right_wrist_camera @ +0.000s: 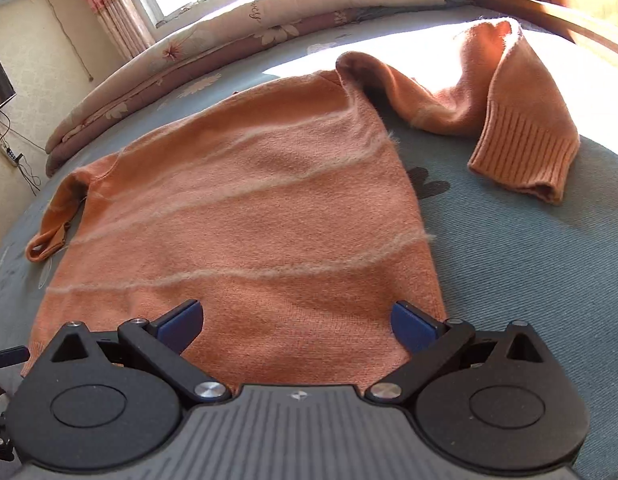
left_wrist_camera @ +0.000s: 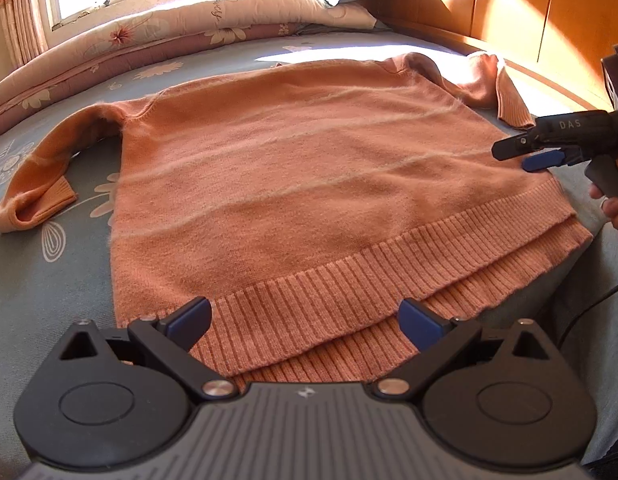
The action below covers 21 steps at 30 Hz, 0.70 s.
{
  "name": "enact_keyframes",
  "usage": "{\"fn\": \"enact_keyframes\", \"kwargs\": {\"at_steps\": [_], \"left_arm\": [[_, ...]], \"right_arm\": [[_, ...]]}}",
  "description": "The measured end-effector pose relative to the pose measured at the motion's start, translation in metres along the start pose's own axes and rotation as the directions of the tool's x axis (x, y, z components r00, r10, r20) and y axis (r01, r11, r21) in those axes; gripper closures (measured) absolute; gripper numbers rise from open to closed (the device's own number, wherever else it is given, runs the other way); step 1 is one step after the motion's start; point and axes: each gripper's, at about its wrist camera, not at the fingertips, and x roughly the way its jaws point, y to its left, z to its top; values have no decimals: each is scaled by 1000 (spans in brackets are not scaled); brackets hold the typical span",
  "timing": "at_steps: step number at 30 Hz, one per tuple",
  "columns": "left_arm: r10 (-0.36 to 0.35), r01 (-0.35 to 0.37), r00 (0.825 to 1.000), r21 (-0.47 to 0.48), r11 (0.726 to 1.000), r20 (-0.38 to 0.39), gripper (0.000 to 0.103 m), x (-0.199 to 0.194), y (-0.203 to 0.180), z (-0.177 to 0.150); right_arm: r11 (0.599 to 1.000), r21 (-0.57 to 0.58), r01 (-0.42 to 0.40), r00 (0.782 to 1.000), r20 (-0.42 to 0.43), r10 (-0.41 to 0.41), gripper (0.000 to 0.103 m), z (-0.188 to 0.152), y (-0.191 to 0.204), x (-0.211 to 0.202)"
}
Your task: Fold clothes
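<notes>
Sweater: an orange knit sweater [left_wrist_camera: 293, 184] with pale fuzzy stripes is seen spread flat on a bed [left_wrist_camera: 49, 280] covered by a grey-blue floral sheet.
Long axis: the body is seen running away from both tools, ribbed hem [left_wrist_camera: 349, 292] nearest, shoulders farthest, toward the rolled quilt [left_wrist_camera: 149, 40] and window.
Hem: the two layers are seen slightly offset, the lower one showing below the upper at the near right corner.
Left sleeve: it is seen bent out to the left side, its cuff [left_wrist_camera: 57, 196] turned back toward the hem, apart from the body.
Right sleeve: it is seen bunched out to the right, its ribbed cuff [right_wrist_camera: 525, 156] lying on the sheet, well apart from the body's right edge.
Left tool: the left tool [left_wrist_camera: 305, 320] is held wide apart just over the middle of the hem; nothing is gripped.
Right tool: the right tool [right_wrist_camera: 297, 322] is also spread wide, over the lower right part of the body near its right edge; nothing is gripped. In the left view it is seen from the side, low over that edge, a hand [left_wrist_camera: 617, 208] on its trigger.
Key relation: the right sleeve is judged nearer the right tool, up and to its right; the left sleeve is nearer the left tool, up and to its left.
Stage: the sweater lies unfolded and flat. Which fold is meant, sleeves inward or hem up to the shoulders, cannot be told.
</notes>
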Motion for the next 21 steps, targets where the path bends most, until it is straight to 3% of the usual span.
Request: {"fn": "enact_keyframes", "kwargs": {"at_steps": [3,6,9,11,15,21], "left_arm": [[-1,0,1000,4,1000,5,4,-2,-3,1],[-1,0,1000,21,1000,14,4,-5,-8,3],[5,-5,1000,22,1000,9,4,-6,-7,2],[9,-10,1000,20,1000,4,4,-6,-5,0],[18,-18,1000,18,1000,-5,4,-7,-3,-2],[-44,45,997,-10,999,56,4,7,4,24]], "right_arm": [[997,68,-28,1000,7,27,0,5,1,-10],[992,43,-122,992,-5,122,0,2,23,-6],[987,-7,-162,986,-47,161,0,-6,50,10],[992,-45,-122,991,-69,119,0,-12,58,17],[998,-69,9,1000,-13,-9,0,-22,35,3],[999,-28,27,1000,15,-26,0,-29,18,-10]]}}
